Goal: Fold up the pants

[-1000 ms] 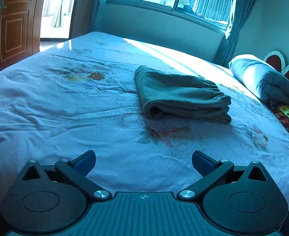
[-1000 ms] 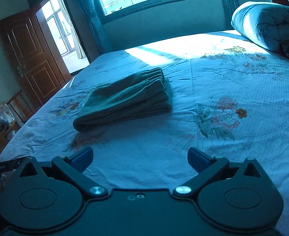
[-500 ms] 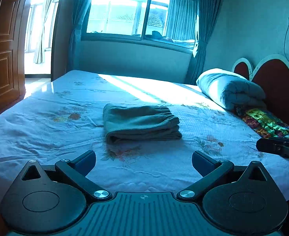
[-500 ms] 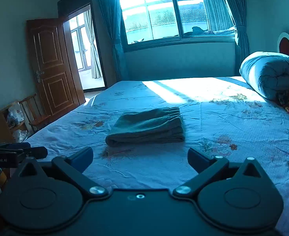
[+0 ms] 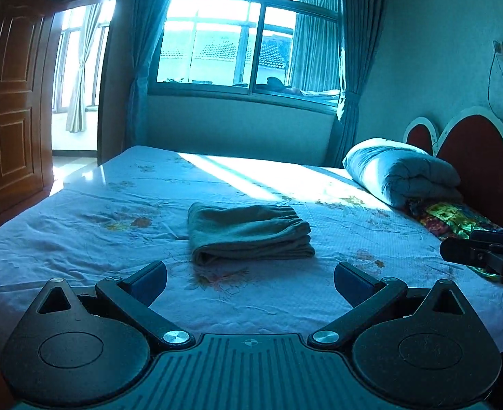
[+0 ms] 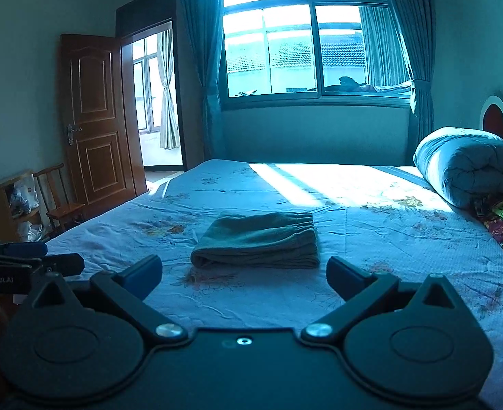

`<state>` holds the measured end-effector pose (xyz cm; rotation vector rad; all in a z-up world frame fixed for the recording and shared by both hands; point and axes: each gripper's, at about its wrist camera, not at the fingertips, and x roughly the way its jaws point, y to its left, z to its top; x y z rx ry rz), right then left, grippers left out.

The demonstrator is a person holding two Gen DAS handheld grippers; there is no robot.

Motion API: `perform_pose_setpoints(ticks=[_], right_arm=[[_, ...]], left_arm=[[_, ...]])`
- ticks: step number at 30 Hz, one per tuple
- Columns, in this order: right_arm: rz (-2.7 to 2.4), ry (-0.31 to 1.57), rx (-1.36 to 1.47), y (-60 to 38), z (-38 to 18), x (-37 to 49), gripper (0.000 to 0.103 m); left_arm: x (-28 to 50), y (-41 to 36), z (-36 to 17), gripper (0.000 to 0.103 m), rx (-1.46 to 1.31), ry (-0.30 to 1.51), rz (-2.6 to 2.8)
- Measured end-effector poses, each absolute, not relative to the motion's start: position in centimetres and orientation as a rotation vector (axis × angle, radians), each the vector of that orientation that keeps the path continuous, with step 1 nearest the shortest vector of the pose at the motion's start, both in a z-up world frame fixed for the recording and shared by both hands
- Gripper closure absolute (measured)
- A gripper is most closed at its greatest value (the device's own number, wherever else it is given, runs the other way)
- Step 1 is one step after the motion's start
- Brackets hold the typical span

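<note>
Pants, grey-green soft-knit pants (image 5: 249,234), lie folded into a compact stack in the middle of the pale blue floral bedsheet (image 5: 80,239), elastic waistband end toward the headboard side. Left gripper (image 5: 250,282) is spread wide, nothing between its blue-padded fingers (image 5: 149,282), hovering short of the bundle. Right gripper (image 6: 244,278) is just as wide open and empty, also clear of the cloth. A rolled light-blue quilt (image 6: 470,165) rests by the red heart-shaped headboard (image 5: 473,157). Sunlight from the window (image 6: 313,51) streaks across the far mattress.
</note>
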<state>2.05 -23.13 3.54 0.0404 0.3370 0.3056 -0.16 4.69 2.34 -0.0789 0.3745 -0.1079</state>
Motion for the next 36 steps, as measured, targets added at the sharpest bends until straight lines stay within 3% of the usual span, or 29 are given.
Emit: perform_pose_setpoints(ticks=[36], right_arm=[[0.305, 0.332, 0.035, -23.5, 3.5, 1.9, 0.006]], left_arm=[[-0.3, 3.4, 1.9, 0.000, -0.069, 0.328, -0.136]])
